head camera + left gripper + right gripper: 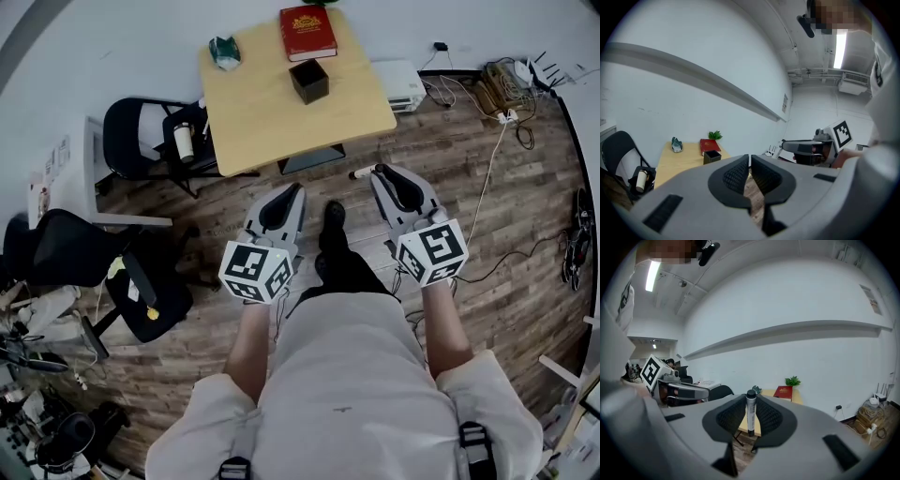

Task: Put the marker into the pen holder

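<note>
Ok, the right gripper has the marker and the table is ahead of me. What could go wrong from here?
1. The right gripper pinches the marker across its barrel, with both ends sticking out past the jaws. It may pivot or slip on the way over.
2. The pen holder is a small open black box close to the red book. Unless it is turned end-down first, the marker could catch the rim or nudge the holder instead of dropping in.

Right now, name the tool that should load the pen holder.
Right: the right tool grips the marker, while the left tool is shut and empty. The pen holder stands on the table.
</note>
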`<state>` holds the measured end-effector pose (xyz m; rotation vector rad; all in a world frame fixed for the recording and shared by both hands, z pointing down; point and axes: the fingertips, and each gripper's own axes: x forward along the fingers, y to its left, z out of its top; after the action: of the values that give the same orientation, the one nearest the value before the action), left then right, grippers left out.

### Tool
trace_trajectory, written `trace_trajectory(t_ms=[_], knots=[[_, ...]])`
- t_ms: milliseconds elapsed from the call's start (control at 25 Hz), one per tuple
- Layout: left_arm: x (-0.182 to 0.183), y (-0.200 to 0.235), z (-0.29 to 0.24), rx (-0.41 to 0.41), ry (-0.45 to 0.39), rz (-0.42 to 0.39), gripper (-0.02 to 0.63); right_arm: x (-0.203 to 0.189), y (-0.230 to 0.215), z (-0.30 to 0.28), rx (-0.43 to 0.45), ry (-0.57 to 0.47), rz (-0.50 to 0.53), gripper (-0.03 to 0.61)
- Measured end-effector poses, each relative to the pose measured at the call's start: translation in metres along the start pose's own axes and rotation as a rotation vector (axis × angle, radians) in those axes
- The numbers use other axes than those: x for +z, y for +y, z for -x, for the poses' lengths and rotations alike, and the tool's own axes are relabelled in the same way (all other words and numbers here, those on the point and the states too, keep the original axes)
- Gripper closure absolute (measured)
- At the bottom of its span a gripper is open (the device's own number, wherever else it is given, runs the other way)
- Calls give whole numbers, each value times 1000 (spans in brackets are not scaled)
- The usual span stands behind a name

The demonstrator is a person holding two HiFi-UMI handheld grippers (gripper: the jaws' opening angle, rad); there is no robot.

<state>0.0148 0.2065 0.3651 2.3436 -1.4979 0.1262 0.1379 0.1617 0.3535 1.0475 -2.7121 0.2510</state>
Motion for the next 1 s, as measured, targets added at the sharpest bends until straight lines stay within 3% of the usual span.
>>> trace_trajectory(t_ms=[1000], knots=[[52,103,-111,25,41,13,597,40,-71,-166,71,14,-37,512]])
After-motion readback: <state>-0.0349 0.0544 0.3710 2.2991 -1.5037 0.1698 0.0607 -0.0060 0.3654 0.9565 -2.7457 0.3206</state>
